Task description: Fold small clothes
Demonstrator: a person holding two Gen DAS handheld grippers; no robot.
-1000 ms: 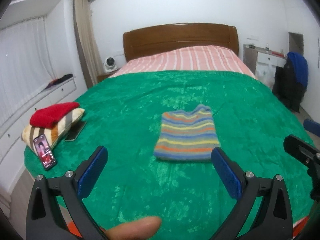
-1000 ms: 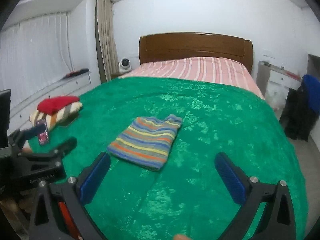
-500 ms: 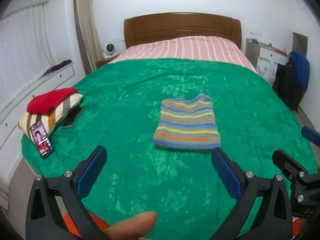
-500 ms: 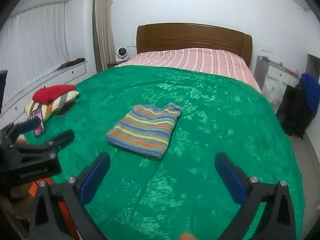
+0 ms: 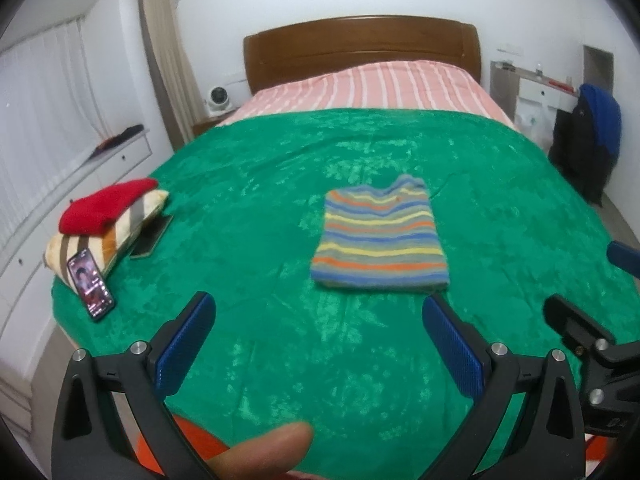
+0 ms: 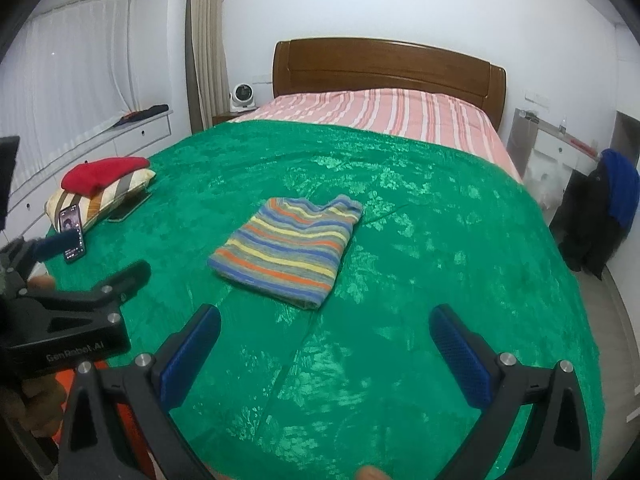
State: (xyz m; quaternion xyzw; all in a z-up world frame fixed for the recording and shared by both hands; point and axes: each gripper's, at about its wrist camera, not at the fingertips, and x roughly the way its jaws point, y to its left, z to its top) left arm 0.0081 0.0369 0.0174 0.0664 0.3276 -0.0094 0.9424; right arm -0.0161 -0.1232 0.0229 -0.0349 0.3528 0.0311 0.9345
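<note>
Both grippers had drifted a little over the last second, the folded sweater sitting slightly lower and nearer in each view than before. The left gripper (image 5: pixel 318 320) hung over the near end of the bed with its jaws spread wide and nothing between them. The striped sweater (image 5: pixel 380 240) lay flat and folded on the green blanket (image 5: pixel 256 184), just beyond the jaws and closer to the right-hand one. The right gripper (image 6: pixel 326 330) hovered likewise, jaws wide apart and empty, with the same striped sweater (image 6: pixel 288 248) ahead of them, nearer the left-hand jaw. Well off to the left of both pairs of jaws, a red garment (image 5: pixel 104 206) rested on a striped pillow (image 5: pixel 116 236), a phone (image 5: pixel 90 282) leaning against the pillow's near end. Past the blanket lay a pink striped bedspread (image 6: pixel 380 114) under a wooden headboard (image 6: pixel 384 66).
</note>
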